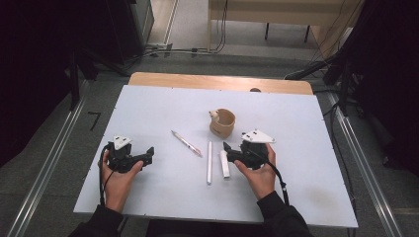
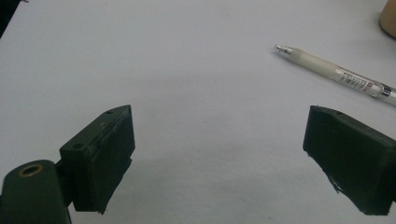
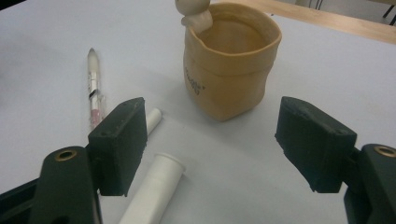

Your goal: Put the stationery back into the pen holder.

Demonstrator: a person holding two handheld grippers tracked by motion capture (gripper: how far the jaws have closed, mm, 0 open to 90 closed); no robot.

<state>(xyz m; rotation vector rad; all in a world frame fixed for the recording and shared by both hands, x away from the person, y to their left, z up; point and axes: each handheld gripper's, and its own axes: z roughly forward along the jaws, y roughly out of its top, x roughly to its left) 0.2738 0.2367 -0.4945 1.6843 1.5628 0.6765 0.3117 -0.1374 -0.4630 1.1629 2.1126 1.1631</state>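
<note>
**Both grippers held open over the bench**

The right gripper (image 1: pixel 228 150) is held with jaws wide and empty beside the short white tube (image 1: pixel 225 163), which lies flat next to the long white tube (image 1: pixel 209 162) near the tan cup (image 1: pixel 223 123). The left gripper (image 1: pixel 148 154) is shown wide open and empty, well apart from the pen (image 1: pixel 186 143)

In your left gripper view the pen (image 2: pixel 343 77) runs off the right edge, so you cannot see its far end; the print on its label is too small to read; the tan cup (image 2: pixel 388 18) is cut to a sliver at the top right corner. In your right gripper view the short white tube (image 3: pixel 154 191) leaves the bottom edge and passes partly behind a jaw; the thin white stick (image 3: pixel 153 119) shows just its tip; the figure (image 3: pixel 194 11) on the cup's rim is cut by the top edge.
</note>
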